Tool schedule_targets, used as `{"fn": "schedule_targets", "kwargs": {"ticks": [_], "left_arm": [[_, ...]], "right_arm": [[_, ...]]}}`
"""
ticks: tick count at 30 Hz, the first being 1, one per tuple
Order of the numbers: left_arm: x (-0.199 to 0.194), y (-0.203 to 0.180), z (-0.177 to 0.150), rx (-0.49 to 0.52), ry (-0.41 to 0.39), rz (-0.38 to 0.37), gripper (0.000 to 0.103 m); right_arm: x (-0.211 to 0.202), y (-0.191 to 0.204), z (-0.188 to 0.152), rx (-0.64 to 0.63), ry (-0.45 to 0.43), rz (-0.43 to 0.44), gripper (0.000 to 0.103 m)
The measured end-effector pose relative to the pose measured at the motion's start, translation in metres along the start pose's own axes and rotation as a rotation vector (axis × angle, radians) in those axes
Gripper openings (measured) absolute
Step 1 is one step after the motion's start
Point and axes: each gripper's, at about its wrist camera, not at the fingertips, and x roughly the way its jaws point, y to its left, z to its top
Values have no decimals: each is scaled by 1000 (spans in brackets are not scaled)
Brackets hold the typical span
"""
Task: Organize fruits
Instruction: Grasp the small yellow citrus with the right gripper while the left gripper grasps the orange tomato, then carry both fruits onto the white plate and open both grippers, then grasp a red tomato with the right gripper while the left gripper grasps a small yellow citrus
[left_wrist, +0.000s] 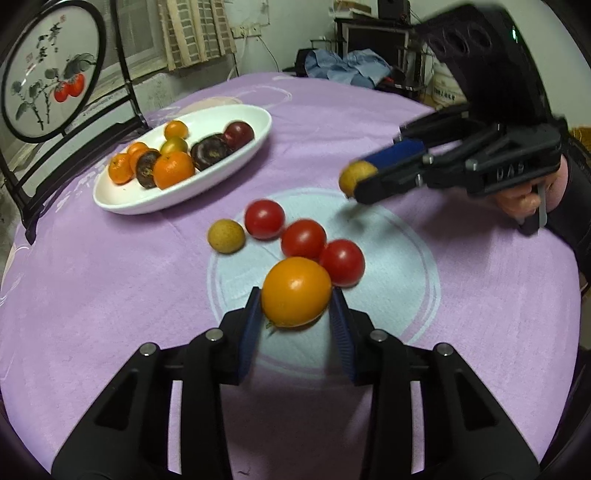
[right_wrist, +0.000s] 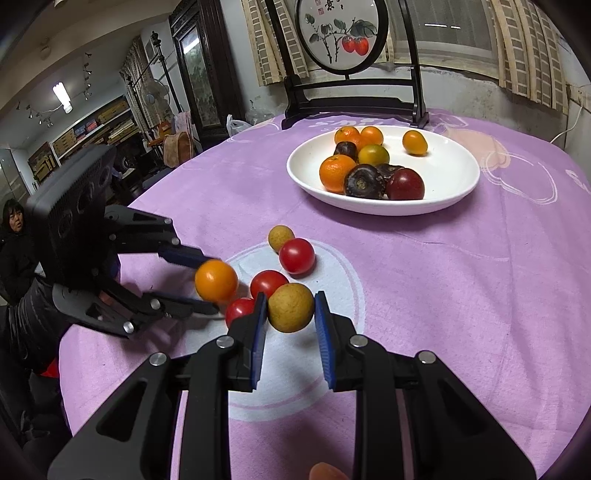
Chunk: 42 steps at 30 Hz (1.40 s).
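On the side of my right gripper (left_wrist: 364, 181), as my left wrist camera sees it, raised letters stand on the black body; they look like "DAS", though the blur keeps me from being sure of the last one. The round painted screen (right_wrist: 341, 35) behind the table carries brush-written characters and a small red seal near its top edge (too small and soft for me to read in either view). A white bucket (left_wrist: 445, 86) at the far right of the left view bears a line of dark print, also illegible. Nothing else I can see carries readable text, numbers or brand marks.
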Motion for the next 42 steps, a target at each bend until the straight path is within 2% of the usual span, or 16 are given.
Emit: {"fn": "schedule_targets", "kwargs": {"ticks": [3,6,11,17,20,22,23,24,25,28,34,36,42], "left_arm": [[-11,9,5,-52,-53,3,38],[-15,18,15,-106,-91,-6,38],[-9,52,47,-250,-150,62,38],[10,100,75,-381,-180,159,38],[22,124,82,-447,-182,201,38],[31,135,86,-480,-175,216,38],[34,138,87,-491,-168,221,38],[37,141,86,-506,-159,215,47],[36,141,85,-511,-162,209,63],[17,131,82,-489,-211,262,77],[-1,124,69,-535,-233,286,89],[-4,123,62,-547,-222,305,89],[-9,126,38,-599,-192,288,91]], "right_arm": [[-2,-4,4,21,-32,-2,26],[-7,-15,19,91,-125,-19,26],[4,-43,52,223,-245,-179,26],[26,-73,77,296,-281,-260,26],[35,-85,84,323,-282,-263,27],[39,-92,88,329,-281,-257,39],[40,-92,88,326,-280,-254,52],[39,-91,89,323,-281,-255,53],[35,-88,88,312,-285,-251,53],[25,-73,86,277,-292,-229,53],[29,-45,74,256,-190,-137,53],[35,-35,69,241,-152,-105,53],[55,-10,55,181,-4,-32,53]]}}
